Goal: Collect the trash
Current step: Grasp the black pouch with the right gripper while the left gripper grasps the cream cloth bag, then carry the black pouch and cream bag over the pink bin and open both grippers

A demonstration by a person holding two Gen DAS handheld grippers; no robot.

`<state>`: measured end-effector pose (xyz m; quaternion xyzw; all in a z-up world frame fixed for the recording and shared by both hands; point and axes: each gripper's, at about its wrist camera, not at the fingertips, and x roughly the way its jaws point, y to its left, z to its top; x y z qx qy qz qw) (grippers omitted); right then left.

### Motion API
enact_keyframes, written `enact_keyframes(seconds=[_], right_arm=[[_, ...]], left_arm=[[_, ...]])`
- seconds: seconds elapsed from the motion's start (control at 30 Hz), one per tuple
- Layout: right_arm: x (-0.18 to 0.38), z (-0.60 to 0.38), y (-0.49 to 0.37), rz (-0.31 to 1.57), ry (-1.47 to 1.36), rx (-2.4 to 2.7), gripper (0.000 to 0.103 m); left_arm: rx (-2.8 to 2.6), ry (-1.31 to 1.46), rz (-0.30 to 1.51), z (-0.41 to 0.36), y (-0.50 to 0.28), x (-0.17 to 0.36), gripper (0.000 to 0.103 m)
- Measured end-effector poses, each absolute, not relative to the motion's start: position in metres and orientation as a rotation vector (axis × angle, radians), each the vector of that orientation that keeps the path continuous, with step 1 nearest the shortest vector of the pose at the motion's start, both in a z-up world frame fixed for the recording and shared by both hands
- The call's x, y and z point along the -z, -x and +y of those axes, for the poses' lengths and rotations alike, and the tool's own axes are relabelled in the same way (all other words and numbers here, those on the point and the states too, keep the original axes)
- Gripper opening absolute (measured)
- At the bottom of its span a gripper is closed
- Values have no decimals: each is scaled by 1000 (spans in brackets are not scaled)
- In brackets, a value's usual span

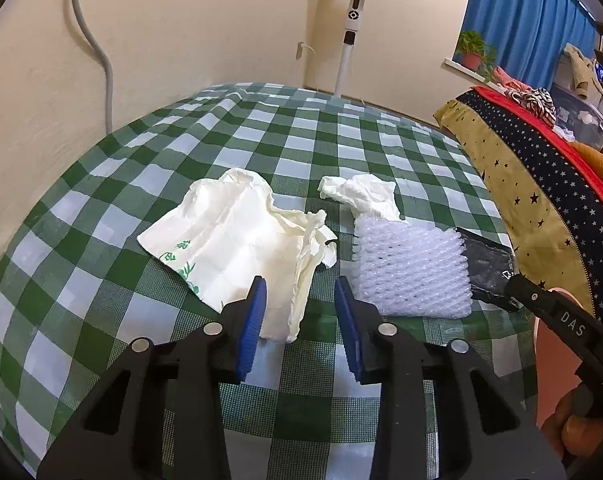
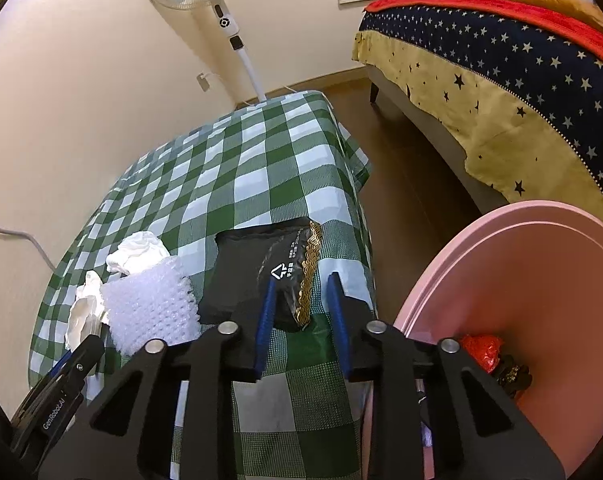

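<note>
Four pieces of trash lie in a loose row on the bench (image 1: 101, 184), which is covered with a green and white checked cloth. On the left is a flat white paper bag (image 1: 237, 236) with green print. A crumpled white tissue (image 1: 361, 192) lies beside it, touching the far corner of a white foam net sleeve (image 1: 409, 268). A black wrapper (image 2: 269, 272) with a gold zigzag edge lies last, close to the edge of the bench on the right. This row is convenient, because each hand can reach the nearest piece without crossing the other.

The left gripper (image 1: 301, 312) points down at the near end of the paper bag. Its blue pads are spread, with a fold of the bag between them, but they do not seem to press it yet. I think this place is chosen because the raised fold is easier to catch than the flat sheet.

The right gripper (image 2: 301, 320) is over the near end of the black wrapper. Its jaws are also apart and stand on both sides of the wrapper's end; I see no pinch yet.

A pink bin (image 2: 501, 240) stands just beside the bench on the right, lower than its top. A red crumpled piece (image 2: 481, 350) and something dark already lie inside. The bin is probably placed there so that trash travels only a short way over the edge. The collecting seems partly done, with four pieces left.
</note>
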<state>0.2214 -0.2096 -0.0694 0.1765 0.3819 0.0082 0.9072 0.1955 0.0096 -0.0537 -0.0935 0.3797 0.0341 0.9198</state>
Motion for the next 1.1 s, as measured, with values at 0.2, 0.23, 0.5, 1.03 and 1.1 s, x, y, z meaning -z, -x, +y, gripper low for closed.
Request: enact_keyframes(seconds=[0.2,0.23,0.5,1.03,1.1], right_arm=[[70,-206,-222,801,-350,-55,17],[70,-206,-222,803,-356,-61,14],[62,-205,-214,759,-379,-83,1],[7,-196,-186,636,-335,-90,0],[1,-194,-181,625,-325,-87,0]], left_arm=[[-62,206,798,13,-196,56,32],[-60,209,801,13,-197,57,29],[-60,213,815,14,-199,59,12],[-37,201,770,18,-179,39,3],[-32,203,760,19,-174,35,3]])
